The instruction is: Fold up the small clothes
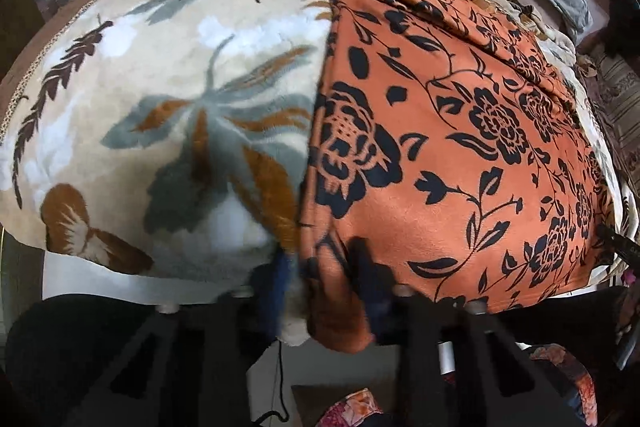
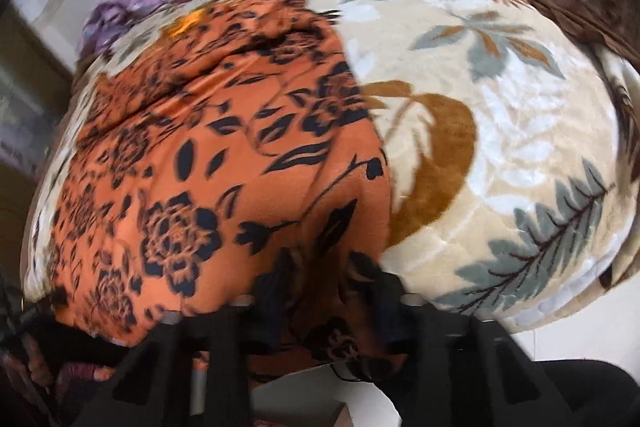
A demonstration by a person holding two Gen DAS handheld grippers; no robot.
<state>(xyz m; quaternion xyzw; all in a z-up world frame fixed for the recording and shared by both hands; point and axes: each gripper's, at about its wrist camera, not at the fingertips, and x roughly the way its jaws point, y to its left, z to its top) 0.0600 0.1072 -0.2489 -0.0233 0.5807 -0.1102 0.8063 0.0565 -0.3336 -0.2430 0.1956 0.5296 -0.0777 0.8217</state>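
At the near edge of the bed, an orange cloth with black flowers (image 1: 460, 155) lies spread flat on a cream leaf-print blanket (image 1: 160, 107), its long axis running away from the person toward the far side. Left to right: the left tool (image 1: 320, 291) sits at the cloth's near left corner, where the side edge meets the near hem; its two dark fingers (image 1: 366, 267) are pressed together on a bunched tuck of orange fabric — a pinch, with some cream pile seemingly caught beside it. The right tool (image 2: 320, 291) sits at the near right corner, likewise closed on a fold of the hem, though blur softens its outline. Each tool points steeply down, and the body of the cloth extends forward and away from both. Each hand holds its own corner; neither is nearer the far hem. Judged from this layout, the coming move is a fold along the long axis — both near corners lifted and carried forward together to meet the far edge, which already looks rumpled or partly doubled.
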